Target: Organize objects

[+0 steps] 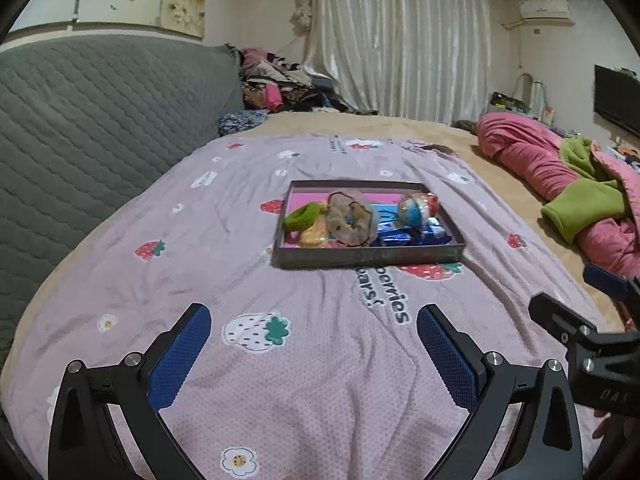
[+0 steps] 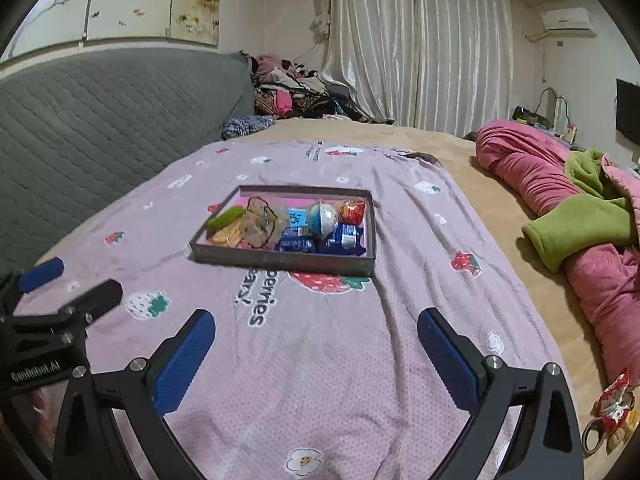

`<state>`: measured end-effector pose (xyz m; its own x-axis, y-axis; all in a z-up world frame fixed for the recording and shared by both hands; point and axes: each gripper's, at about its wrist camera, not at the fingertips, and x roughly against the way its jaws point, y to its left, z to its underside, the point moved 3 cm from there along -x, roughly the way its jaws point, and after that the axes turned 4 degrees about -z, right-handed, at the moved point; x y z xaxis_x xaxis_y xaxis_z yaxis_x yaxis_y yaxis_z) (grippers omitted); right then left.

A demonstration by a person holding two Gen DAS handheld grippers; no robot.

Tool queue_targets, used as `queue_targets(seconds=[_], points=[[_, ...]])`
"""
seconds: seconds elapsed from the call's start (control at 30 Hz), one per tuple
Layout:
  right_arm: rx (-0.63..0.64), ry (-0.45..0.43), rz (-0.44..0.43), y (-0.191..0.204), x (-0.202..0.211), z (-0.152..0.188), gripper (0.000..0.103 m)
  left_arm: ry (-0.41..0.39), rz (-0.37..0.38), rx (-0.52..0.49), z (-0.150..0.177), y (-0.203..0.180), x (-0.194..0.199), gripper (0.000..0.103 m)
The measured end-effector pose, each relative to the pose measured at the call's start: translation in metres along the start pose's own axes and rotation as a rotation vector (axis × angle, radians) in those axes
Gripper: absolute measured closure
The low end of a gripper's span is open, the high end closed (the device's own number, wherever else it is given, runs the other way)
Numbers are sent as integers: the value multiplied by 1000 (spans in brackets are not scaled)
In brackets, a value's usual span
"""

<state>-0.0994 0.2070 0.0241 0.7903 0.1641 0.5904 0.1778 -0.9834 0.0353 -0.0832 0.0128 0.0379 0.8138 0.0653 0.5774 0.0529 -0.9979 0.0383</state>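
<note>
Seemingly with the sorting done, the left claw [image 1: 314, 344] is seen in the left wrist view spread wide and empty above a strawberry-print blanket [image 1: 224, 240] on the bed, well short of a shallow tray [image 1: 368, 258]. A green hair tie [image 1: 302, 216], a sheer scrunchie [image 1: 350, 220] and a ball [image 1: 414, 210] are gathered inside.

From the right wrist view, the right claw [image 2: 316, 342] is likewise held wide, gripping nothing. Blue packets [image 2: 298, 236] are kept together in the tray [image 2: 280, 260], judged the collecting spot.
</note>
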Motion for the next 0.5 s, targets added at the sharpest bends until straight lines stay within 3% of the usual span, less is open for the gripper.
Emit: queue_targets(seconds=[0.5], points=[[-22, 16, -11, -9, -19, 26, 1, 45, -4, -18, 25, -3, -29, 0]])
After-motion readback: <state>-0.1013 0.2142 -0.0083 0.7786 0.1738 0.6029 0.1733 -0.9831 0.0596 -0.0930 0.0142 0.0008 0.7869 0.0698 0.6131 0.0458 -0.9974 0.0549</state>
